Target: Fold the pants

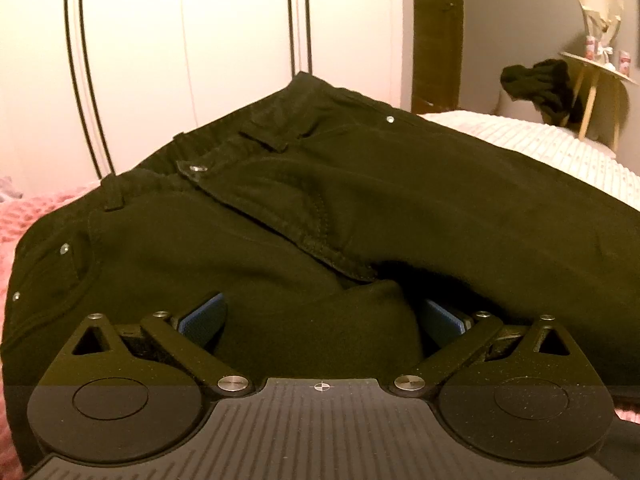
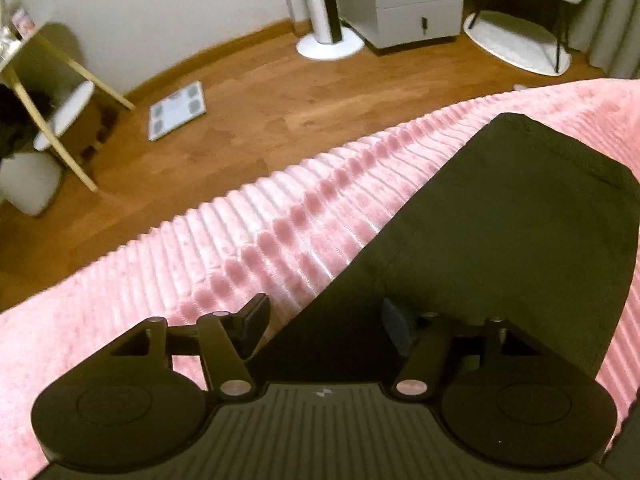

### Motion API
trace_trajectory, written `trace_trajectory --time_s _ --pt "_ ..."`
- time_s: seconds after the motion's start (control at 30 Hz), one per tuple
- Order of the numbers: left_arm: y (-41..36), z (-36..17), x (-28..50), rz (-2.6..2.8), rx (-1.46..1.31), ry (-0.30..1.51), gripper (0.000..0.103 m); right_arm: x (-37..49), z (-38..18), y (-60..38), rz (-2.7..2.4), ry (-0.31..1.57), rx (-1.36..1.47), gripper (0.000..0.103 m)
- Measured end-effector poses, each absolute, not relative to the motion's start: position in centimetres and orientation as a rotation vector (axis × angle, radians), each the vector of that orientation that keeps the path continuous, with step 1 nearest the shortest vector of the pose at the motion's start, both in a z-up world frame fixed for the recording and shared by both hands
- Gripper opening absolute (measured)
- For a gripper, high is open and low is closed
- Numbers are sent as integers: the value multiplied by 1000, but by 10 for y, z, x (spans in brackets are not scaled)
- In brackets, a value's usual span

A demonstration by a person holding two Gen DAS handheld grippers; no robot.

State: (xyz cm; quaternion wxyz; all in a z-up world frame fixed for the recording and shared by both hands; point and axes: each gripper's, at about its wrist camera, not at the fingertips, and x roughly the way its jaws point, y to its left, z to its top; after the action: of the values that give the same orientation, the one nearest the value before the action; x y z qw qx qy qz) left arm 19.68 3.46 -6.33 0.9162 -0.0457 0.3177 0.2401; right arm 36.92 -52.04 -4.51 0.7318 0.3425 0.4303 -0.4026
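Spread over a ribbed pink blanket (image 2: 248,240) lay the black pants (image 1: 360,200), waistband away, looking like soft, fairly heavy denim. Left gripper (image 1: 320,316) stood wide open around a crotch fold; right gripper (image 2: 324,320) gaped over a leg edge, a reasonable hold.

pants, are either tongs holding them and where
Cannot tell. Both tongs, left and right, stand wide open around black pants fabric, not clamped.

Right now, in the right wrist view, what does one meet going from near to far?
right gripper → black pants → pink ribbed blanket → wooden floor → bathroom scale → fan base → white drawer unit.
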Motion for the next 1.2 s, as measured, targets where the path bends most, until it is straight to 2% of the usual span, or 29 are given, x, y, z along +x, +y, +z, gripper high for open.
trace_trajectory --time_s 0.07,0.13,0.27,0.4,0.57,0.63,0.73,0.8,0.83,0.87,0.9,0.93,0.97,1.0,1.13,1.2 --pt "33 -65 197 497 -87 657 103 371 -46 -517 -907 962 729 56" --pt "34 -64 196 495 -93 657 103 366 -43 -510 -915 966 662 43" --pt "36 -66 195 488 -102 651 103 351 -37 -500 -838 920 579 7" --pt "37 -66 195 488 -101 651 103 294 -6 -483 -736 774 554 2" --pt "38 -60 195 483 -114 655 103 162 11 -431 -670 591 520 2" --pt "40 -53 191 468 -147 627 103 118 -8 -411 -689 594 512 2" --pt "45 -39 191 401 -182 607 103 77 -56 -398 -758 754 529 0" --pt "51 -30 195 359 -200 633 103 57 -63 -405 -715 718 556 0" --pt "55 -23 195 349 -222 647 103 55 -57 -409 -708 720 561 2" --pt "58 -18 194 343 -250 650 103 51 -49 -414 -701 695 565 8" --pt "61 -9 191 334 -292 641 103 50 -42 -416 -689 664 566 23" --pt "63 -1 188 327 -331 626 103 47 -34 -420 -682 635 562 33" --pt "64 7 185 319 -367 617 103 44 -28 -423 -685 604 553 57" --pt "64 14 183 302 -402 616 103 42 -24 -426 -692 580 544 69" --pt "48 28 198 162 -387 615 103 54 -20 -442 -655 567 484 69" --pt "41 25 226 49 -411 663 103 72 -24 -442 -647 596 357 70"
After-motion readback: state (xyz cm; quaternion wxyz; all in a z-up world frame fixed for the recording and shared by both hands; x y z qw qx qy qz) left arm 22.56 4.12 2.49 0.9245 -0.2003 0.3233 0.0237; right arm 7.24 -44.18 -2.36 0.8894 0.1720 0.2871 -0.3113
